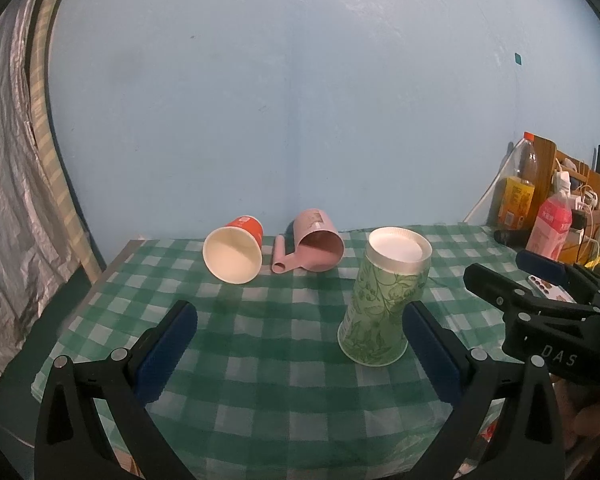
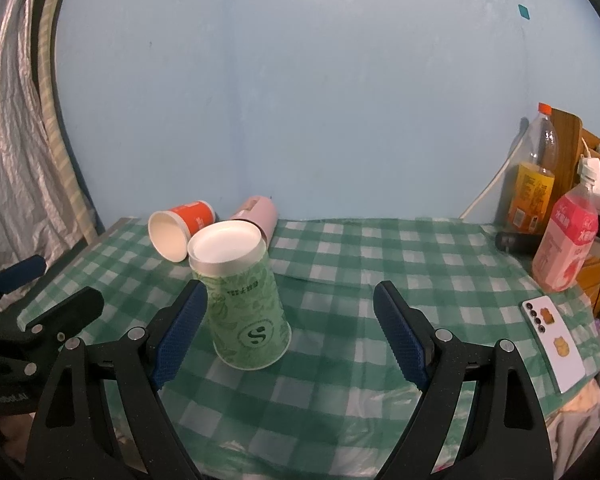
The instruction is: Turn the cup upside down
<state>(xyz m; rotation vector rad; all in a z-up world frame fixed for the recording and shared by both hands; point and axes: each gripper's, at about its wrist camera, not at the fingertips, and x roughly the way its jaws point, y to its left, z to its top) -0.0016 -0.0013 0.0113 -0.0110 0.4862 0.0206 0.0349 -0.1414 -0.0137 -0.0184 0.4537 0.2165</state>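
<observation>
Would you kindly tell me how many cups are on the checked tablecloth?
3: a green patterned paper cup upside down near the grippers, an orange paper cup on its side at the back, a pink plastic mug lying beside it.

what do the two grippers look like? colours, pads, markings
Both match: left gripper and right gripper have matte black angular frames with silver rivets and ribbed dark-blue pads. White "DAS" lettering shows on the right one's body; the left's lettering is unreadable. No cables visible.

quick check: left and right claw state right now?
Left claw: open, holding nothing; green cup stands by its right finger.
Right claw: open, holding nothing; the cup is by its left finger.
</observation>
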